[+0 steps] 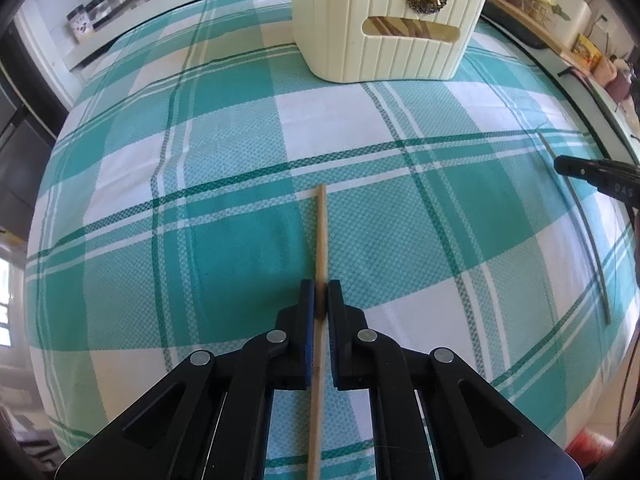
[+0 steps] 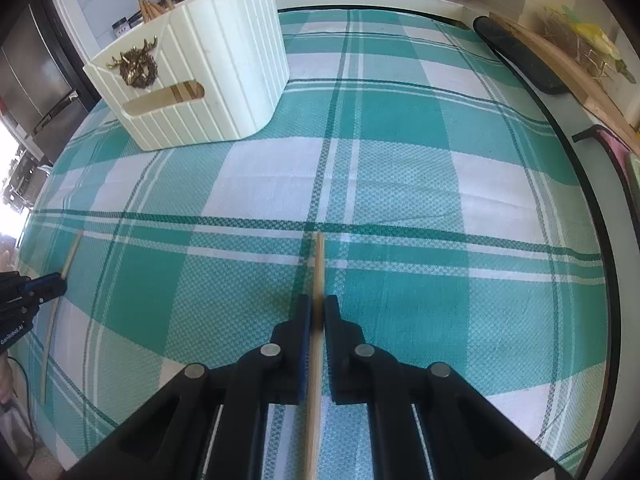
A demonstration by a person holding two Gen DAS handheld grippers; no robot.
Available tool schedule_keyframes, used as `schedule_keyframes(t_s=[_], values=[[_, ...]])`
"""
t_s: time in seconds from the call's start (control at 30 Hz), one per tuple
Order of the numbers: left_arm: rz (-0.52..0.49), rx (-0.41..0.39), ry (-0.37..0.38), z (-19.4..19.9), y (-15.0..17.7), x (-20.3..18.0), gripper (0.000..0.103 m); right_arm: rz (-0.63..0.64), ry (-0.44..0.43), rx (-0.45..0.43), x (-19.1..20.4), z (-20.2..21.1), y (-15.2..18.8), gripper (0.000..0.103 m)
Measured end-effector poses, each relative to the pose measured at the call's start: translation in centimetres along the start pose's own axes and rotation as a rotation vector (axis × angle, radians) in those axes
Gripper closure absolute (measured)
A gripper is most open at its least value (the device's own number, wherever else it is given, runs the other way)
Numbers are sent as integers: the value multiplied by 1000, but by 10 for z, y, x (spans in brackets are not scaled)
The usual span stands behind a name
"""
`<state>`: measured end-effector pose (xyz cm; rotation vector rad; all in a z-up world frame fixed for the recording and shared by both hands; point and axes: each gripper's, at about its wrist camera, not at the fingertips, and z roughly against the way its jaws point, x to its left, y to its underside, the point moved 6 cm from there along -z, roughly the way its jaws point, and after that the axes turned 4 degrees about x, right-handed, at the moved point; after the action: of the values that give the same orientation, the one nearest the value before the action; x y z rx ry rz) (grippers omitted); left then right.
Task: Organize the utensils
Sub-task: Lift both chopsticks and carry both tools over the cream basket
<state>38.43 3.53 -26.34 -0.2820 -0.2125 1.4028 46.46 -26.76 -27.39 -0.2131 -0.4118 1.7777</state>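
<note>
Chopstick [image 1: 321,236] in left gripper [image 1: 321,292] runs lengthwise along the fingers, tip toward the cream holder [image 1: 384,32]. Right gripper [image 2: 317,308] is clamped on a second chopstick [image 2: 318,268], same alignment. Both grippers pinched tight. Open checked cloth on desk [image 2: 400,184] between them and holder.

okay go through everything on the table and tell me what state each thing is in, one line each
Left tool: shut on a wooden chopstick.
Right tool: shut on a second wooden chopstick.
Cream utensil holder: upright on the cloth, wooden handles sticking out of the top.
Checked tablecloth: spread flat, lightly creased.
</note>
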Motion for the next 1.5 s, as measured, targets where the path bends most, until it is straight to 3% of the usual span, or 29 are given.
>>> schedule_keyframes(t_s=[0.13,0.37,0.57,0.9,1.17,1.5], values=[[31,-93,31,32,2,1,99,-9,-74,-99,9,36,3,97],[52,-316,119,133,8,3,99,28,-159,-279,27,126,11,96],[57,-437,164,183,14,5,99,74,-170,-402,44,175,24,96],[49,-509,183,214,8,4,99,122,-168,-540,65,220,19,96],[31,-490,190,213,-4,6,99,114,-153,-547,57,229,-4,96],[12,-580,190,262,-59,14,99,134,-124,-605,54,249,-54,96]])
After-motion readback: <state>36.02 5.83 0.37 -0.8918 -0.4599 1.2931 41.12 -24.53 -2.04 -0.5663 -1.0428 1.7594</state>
